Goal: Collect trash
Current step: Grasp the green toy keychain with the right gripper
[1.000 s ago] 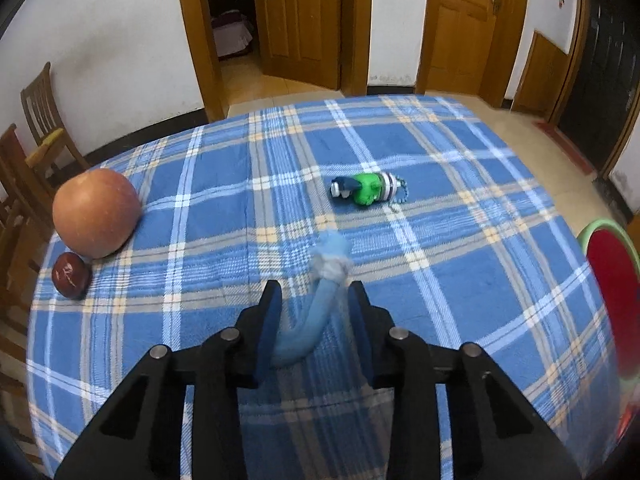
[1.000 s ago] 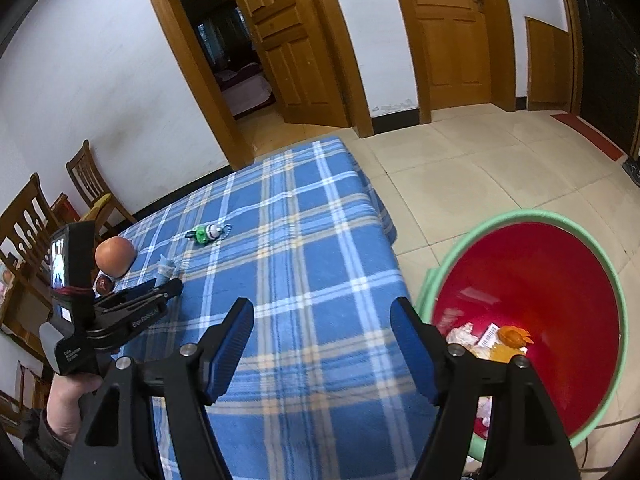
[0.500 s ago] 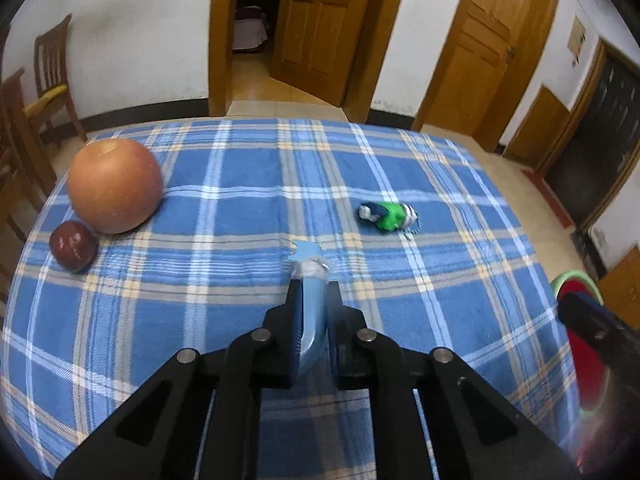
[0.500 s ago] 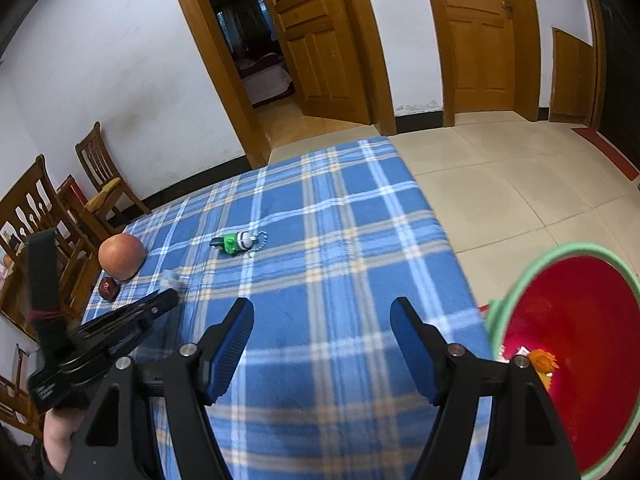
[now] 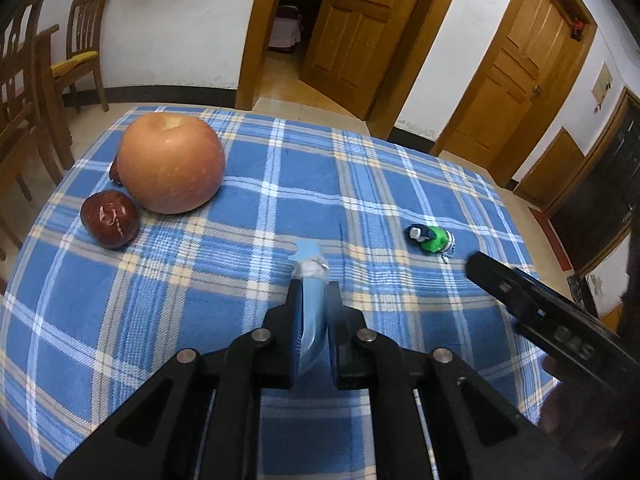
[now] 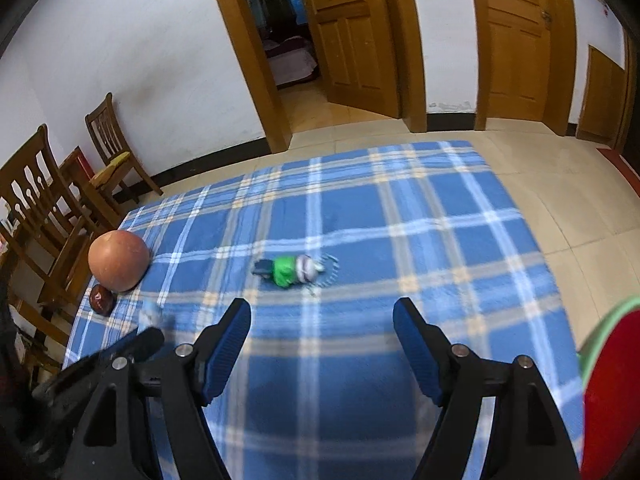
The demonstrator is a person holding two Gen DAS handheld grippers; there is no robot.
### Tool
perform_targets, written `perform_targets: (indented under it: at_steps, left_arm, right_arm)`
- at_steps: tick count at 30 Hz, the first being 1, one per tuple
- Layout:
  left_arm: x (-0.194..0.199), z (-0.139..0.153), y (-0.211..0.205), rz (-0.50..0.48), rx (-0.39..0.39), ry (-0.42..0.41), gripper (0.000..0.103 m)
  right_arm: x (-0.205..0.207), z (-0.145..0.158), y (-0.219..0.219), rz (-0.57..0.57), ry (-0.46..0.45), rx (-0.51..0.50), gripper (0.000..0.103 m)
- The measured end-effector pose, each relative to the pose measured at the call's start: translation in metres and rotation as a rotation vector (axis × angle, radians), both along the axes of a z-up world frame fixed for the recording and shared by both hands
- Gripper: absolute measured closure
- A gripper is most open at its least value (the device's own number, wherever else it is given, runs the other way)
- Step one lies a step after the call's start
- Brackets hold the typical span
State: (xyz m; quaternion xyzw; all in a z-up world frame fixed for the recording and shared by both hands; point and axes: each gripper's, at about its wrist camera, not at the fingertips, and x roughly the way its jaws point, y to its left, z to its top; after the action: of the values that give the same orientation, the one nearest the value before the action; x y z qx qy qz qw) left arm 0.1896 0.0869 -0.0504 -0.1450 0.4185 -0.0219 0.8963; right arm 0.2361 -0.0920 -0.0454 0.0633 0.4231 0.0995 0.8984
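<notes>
Already clamped, the left gripper [image 5: 313, 312] pinches a limp pale-blue wrapper [image 5: 311, 300] between its pads, the crumpled white tip of the scrap poking out above the checked blue cloth of the table [image 5: 200, 320]; the right gripper [image 6: 322, 340] hangs with its jaws wide and nothing between them, aimed at a small green-and-white piece of litter [image 6: 294, 269] lying near the middle of the cloth. Just at the table's right-hand corner the rim of a red bin with a green lip [image 6: 600, 332] shows, the likely home for both scraps. Trouble, if it comes, looks likeliest from the thin hold on the wrapper; gripped low on a soft, bending strip, it could slide free on the carry and drop short of the bin. A big apple [image 5: 171, 164] and a dark red fruit [image 5: 110, 219] sit touching at the far left corner, well apart from the litter, so a knock there seems unlikely; the nearer hazard is the two tools crossing, since the right gripper's arm already cuts into the left camera's view. The green piece trails a small chain or cord, which might snag the cloth as it lifts.
</notes>
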Motion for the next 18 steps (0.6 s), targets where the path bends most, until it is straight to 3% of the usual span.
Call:
perform_targets:
  at_steps: [13, 18]
  left_arm:
    - [0.003, -0.006, 0.000, 0.018, -0.006, 0.017, 0.093]
    - [0.003, -0.006, 0.000, 0.019, -0.007, 0.015, 0.093]
  right_arm:
    - [0.034, -0.017, 0.029, 0.001, 0.017, -0.044, 0.028]
    - [0.037, -0.020, 0.035, 0.013, 0.002, -0.088, 0.050]
